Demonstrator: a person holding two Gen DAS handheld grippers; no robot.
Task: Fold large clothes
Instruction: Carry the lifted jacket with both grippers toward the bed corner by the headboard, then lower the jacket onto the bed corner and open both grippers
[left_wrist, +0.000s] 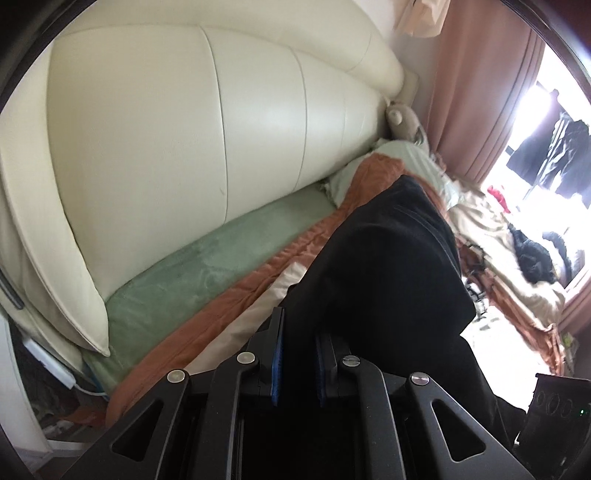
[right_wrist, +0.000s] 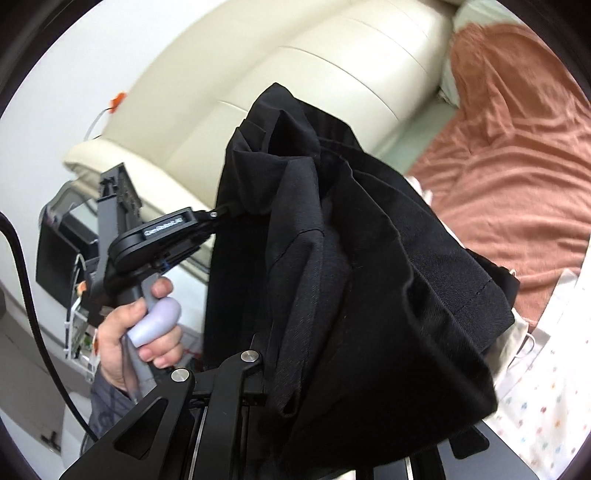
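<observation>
Both grippers grip the black garment (right_wrist: 369, 258) above the bed (left_wrist: 221, 295). The left gripper (left_wrist: 297, 354) has its fingers narrow, clamped on a fold of cloth; the right gripper (right_wrist: 280, 354) pinches another edge, cloth bunched over its fingers. A hand (right_wrist: 140, 332) holds the left handle.

Cream headboard (left_wrist: 184, 140), rust blanket (right_wrist: 517, 166), perhaps a plush toy (left_wrist: 400, 120).

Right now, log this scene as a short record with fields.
garment: black garment, bunched and lifted above the bed
left tool: shut on the black garment
right tool: shut on the black garment; fingertips hidden by cloth
hand: grips the left tool's lilac handle
under the garment: orange blanket on the bed
backdrop: cream headboard
</observation>
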